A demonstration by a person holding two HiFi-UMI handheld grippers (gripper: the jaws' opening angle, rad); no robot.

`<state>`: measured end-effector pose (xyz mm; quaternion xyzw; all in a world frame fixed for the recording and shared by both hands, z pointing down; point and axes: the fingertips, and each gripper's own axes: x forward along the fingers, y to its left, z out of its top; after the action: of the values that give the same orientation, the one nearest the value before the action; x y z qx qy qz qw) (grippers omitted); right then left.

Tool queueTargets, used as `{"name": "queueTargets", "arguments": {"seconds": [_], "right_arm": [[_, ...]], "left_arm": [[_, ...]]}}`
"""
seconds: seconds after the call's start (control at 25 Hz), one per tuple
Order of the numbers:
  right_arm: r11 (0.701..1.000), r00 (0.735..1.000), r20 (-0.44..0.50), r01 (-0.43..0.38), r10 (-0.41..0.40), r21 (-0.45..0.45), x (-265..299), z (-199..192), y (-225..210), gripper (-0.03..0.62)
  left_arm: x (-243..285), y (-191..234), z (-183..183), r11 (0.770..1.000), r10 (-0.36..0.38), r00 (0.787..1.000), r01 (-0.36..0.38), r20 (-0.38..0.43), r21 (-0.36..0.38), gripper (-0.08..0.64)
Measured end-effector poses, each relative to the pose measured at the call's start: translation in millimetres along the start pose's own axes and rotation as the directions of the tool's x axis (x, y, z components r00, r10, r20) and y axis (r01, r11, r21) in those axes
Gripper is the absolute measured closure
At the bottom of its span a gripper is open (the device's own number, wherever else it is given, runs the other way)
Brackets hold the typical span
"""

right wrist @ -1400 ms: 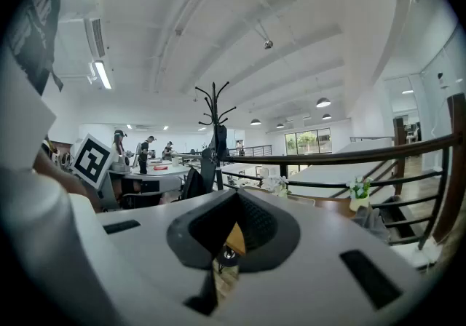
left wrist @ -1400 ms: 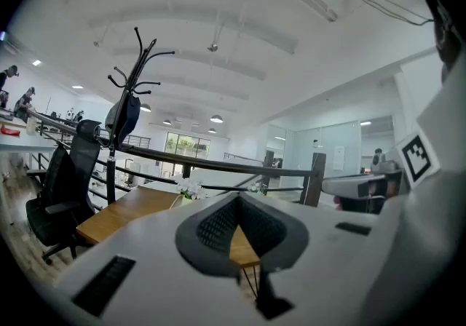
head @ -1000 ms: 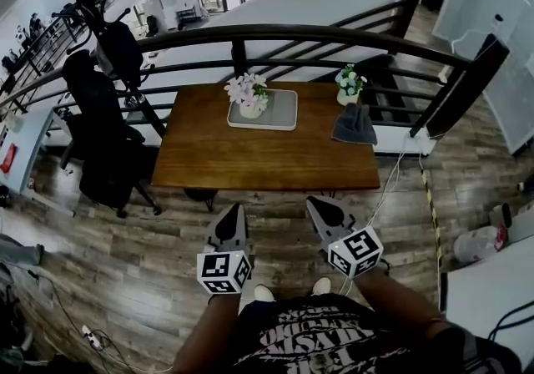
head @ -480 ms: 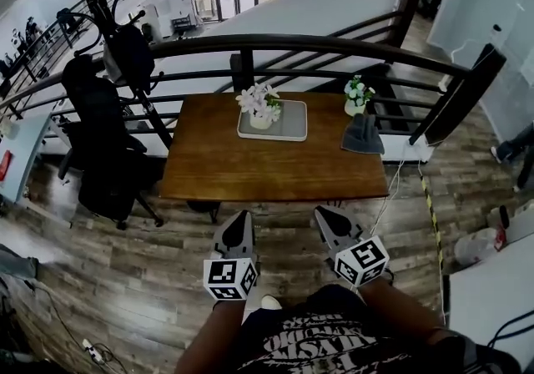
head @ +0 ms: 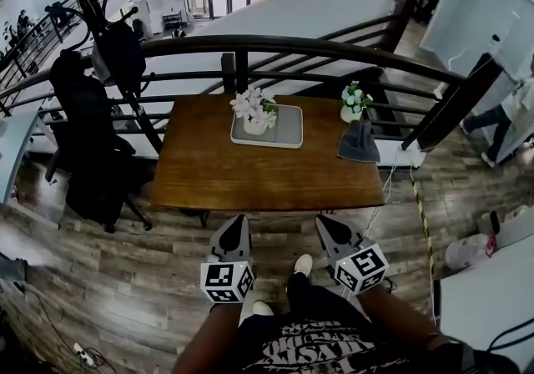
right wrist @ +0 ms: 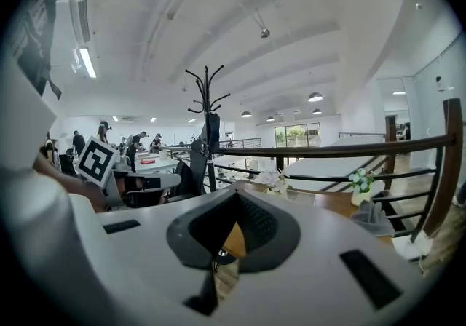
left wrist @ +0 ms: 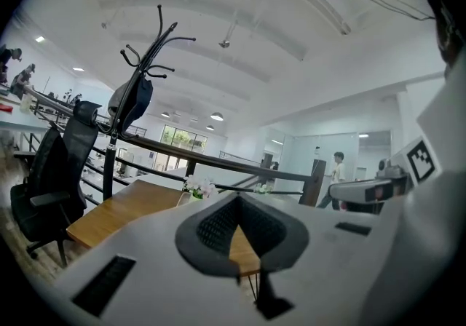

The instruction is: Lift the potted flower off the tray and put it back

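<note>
The potted flower (head: pixel 253 109), pale pink blooms in a white pot, stands on the left part of a grey tray (head: pixel 282 134) at the back of the wooden table (head: pixel 259 176). Both grippers hang in front of the table's near edge, well short of the tray. My left gripper (head: pixel 237 221) is shut and empty, and my right gripper (head: pixel 329 222) is shut and empty too. In the left gripper view the flower (left wrist: pixel 198 186) shows far beyond the closed left gripper (left wrist: pixel 237 198). From the right gripper view, the flower (right wrist: pixel 275 180) lies ahead of the right gripper (right wrist: pixel 234 193).
A second small flower pot (head: pixel 354 103) and a folded grey cloth (head: pixel 359 141) sit at the table's right end. A dark railing (head: pixel 334 51) runs behind the table. An office chair (head: pixel 88 147) and a coat stand (head: pixel 100 22) are on the left. A person (head: pixel 501 118) walks at the far right.
The table has come nearer as I step towards it, and both grippers have moved forward with me. A person has walked into view at the right edge.
</note>
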<state>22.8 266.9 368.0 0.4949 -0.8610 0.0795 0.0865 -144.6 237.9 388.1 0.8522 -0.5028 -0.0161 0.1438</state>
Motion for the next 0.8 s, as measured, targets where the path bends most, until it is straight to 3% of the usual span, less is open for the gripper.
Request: {"name": "queueTargets", "arguments": {"seconds": [0.24,0.8], "right_arm": [[0.999,1.000,-0.009,-0.005,0.005,0.038,29,-11,-49,0.603],[0.993,0.999,0.010,-0.050,0.049,0.104,87,-1,-184,0.603]], "left_arm": [[42,14,-6,0.999,0.045,0.998,-0.044,-0.039,0.022,0.554],[186,-11,-8,0.995,0.072,0.991,-0.062,-0.117,0.084,0.554]]}}
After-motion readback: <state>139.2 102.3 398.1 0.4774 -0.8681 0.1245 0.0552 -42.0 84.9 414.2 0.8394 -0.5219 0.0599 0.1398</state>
